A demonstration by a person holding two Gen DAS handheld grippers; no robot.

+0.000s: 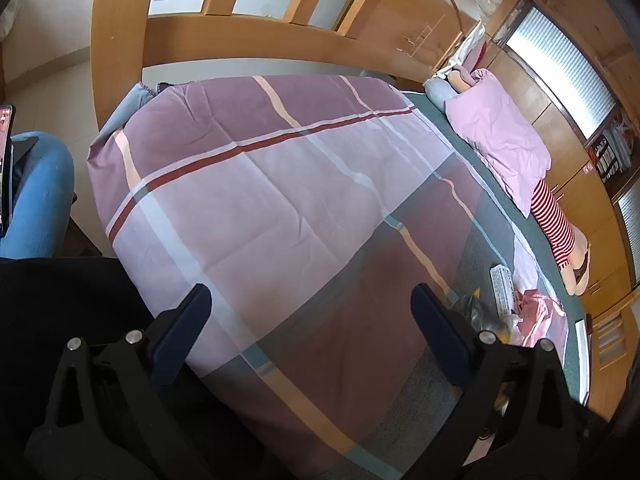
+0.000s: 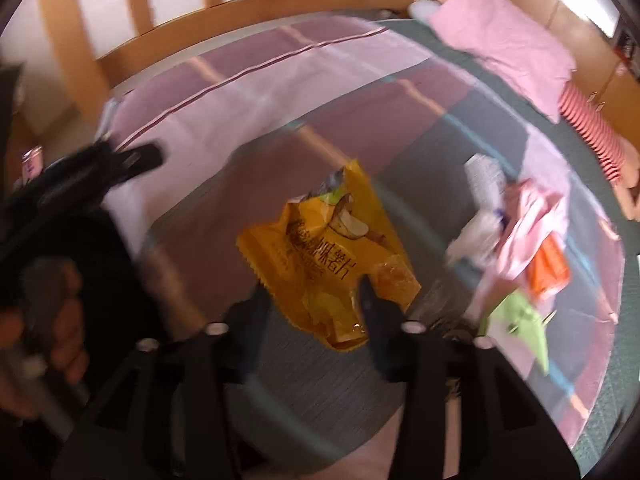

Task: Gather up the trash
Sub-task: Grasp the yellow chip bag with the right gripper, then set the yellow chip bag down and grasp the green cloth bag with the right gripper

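- Your right gripper (image 2: pixel 314 312) stands half spread over the yellow chip bag (image 2: pixel 324 256), its lower end between the two fingers. The picture is smeared, so you cannot tell for sure whether the pads press on the foil; it reads as straddled, not pinched.
- The bag lies on the bed (image 1: pixel 280 184), on the plaid quilt (image 2: pixel 224 92), just ahead of that gripper. Its long axis runs away from you and slightly left, so the fingers sit across its narrow width, which looks like the right way to take it.
- Your left gripper (image 1: pixel 310 334) is spread wide and holds nothing, hovering over bare quilt toward the bed's near edge. The bag is well off to its right, so the right hand is plainly the nearer one.
- More litter sits in a loose heap toward the bed's right edge: a pink plastic bag (image 2: pixel 528 220), a white printed wrapper (image 1: pixel 503 288), an orange packet (image 2: pixel 548 266) and a green scrap (image 2: pixel 520 320).
- Whether the pink bag serves as the trash container, and what is inside it, you cannot tell; no bin shows in either view.
- A pink pillow (image 1: pixel 500 140) lies at the far right corner, clear of the work.
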